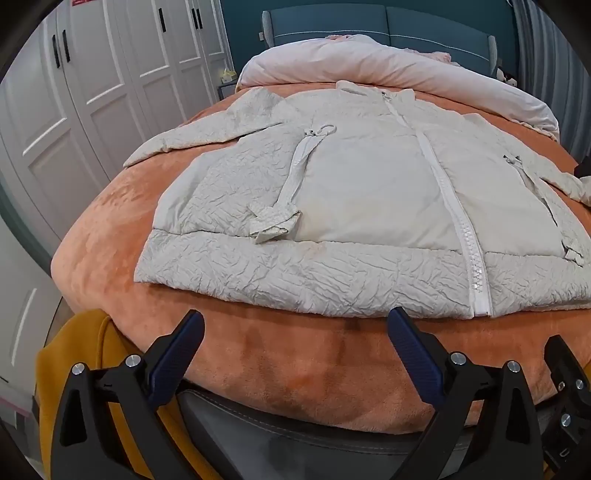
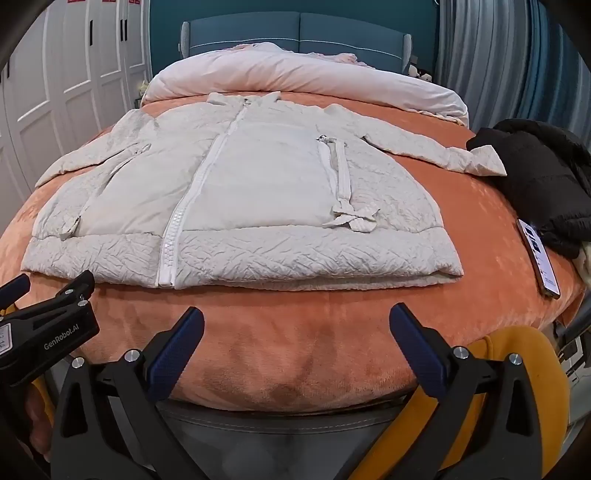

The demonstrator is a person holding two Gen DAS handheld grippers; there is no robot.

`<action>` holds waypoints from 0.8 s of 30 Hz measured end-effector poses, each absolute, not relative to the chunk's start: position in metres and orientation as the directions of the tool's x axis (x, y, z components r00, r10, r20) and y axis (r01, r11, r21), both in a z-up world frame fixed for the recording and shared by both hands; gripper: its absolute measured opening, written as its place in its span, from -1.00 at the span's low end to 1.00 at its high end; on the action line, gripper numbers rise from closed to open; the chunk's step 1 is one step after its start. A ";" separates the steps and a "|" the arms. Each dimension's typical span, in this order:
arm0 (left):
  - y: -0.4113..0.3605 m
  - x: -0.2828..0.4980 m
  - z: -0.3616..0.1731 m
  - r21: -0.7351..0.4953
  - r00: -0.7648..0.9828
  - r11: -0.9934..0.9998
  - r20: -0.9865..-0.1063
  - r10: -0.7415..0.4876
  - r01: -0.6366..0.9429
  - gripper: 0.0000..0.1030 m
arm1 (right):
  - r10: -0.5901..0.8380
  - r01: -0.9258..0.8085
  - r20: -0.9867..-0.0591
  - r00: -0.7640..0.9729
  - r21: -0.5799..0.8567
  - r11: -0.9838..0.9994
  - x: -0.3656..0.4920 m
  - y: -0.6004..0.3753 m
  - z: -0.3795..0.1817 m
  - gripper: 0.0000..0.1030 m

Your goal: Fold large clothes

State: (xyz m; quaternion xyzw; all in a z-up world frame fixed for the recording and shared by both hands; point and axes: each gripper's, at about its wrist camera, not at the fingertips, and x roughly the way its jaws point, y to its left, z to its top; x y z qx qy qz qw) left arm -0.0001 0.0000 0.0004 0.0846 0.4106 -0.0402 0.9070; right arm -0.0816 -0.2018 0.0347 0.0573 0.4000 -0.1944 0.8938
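A pale padded jacket lies face up and zipped shut on the orange blanket of my bed, collar toward the headboard, hem toward me, both sleeves spread out to the sides. The zip runs down the middle of it to the hem. A crinkled band runs along the bottom edge, and a tie strap rests on the front panel. It looks puffy and light, soft with no stiffness, so I judge it will sag and spring back when lifted; the smooth front may slide, while the crinkled band and cuffs should give the pads more bite. The sleeve cuff or the hem corners seem the best places to take hold.

My left gripper and right gripper hover over the near edge of the bed, short of the hem, both with jaws spread wide and nothing between them. Folding has not begun.

Beyond the jacket, a pink duvet is bunched against the blue headboard. A black coat is heaped on the bed beside the cuff, with a phone near it.
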 end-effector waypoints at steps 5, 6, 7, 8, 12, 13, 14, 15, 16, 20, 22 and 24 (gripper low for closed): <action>0.000 0.003 -0.002 0.121 0.648 0.982 -0.761 -0.003 0.146 0.88 | -0.313 0.387 -0.728 0.610 -0.071 0.919 -0.079 -0.201 0.037 0.90; 0.000 0.003 -0.002 0.122 0.649 0.982 -0.761 -0.001 0.145 0.88 | -0.317 0.386 -0.726 0.611 -0.077 0.919 -0.078 -0.199 0.037 0.90; 0.000 0.004 -0.002 0.125 0.649 0.982 -0.761 0.001 0.144 0.88 | -0.318 0.385 -0.726 0.610 -0.079 0.920 -0.078 -0.199 0.037 0.90; -0.001 0.005 -0.002 0.124 0.649 0.982 -0.761 0.000 0.146 0.88 | -0.325 0.388 -0.721 0.612 -0.084 0.918 -0.080 -0.197 0.034 0.90; -0.008 0.001 0.002 0.128 0.660 0.982 -0.751 0.004 0.139 0.88 | -0.330 0.390 -0.719 0.612 -0.088 0.916 -0.081 -0.195 0.034 0.90; -0.003 0.000 -0.001 0.126 0.660 0.982 -0.751 -0.001 0.144 0.88 | -0.330 0.392 -0.717 0.614 -0.087 0.916 -0.080 -0.195 0.034 0.90; -0.004 0.000 -0.001 0.125 0.660 0.981 -0.751 -0.003 0.146 0.88 | -0.328 0.386 -0.714 0.618 -0.088 0.918 -0.081 -0.196 0.035 0.90; -0.004 0.000 -0.001 0.127 0.661 0.981 -0.751 -0.001 0.146 0.88 | -0.328 0.387 -0.715 0.617 -0.088 0.918 -0.080 -0.196 0.035 0.90; -0.006 0.000 -0.001 0.128 0.661 0.981 -0.750 -0.002 0.148 0.88 | -0.327 0.386 -0.715 0.618 -0.086 0.918 -0.081 -0.196 0.035 0.90; -0.006 -0.001 -0.001 0.126 0.664 0.980 -0.748 -0.007 0.151 0.88 | -0.325 0.386 -0.717 0.617 -0.084 0.919 -0.081 -0.196 0.035 0.90; -0.006 -0.001 -0.002 0.123 0.661 0.981 -0.750 -0.008 0.150 0.88 | -0.324 0.384 -0.717 0.617 -0.085 0.919 -0.081 -0.196 0.034 0.90; -0.007 -0.001 -0.003 0.123 0.659 0.981 -0.752 -0.008 0.153 0.88 | -0.323 0.384 -0.718 0.616 -0.085 0.920 -0.081 -0.197 0.034 0.90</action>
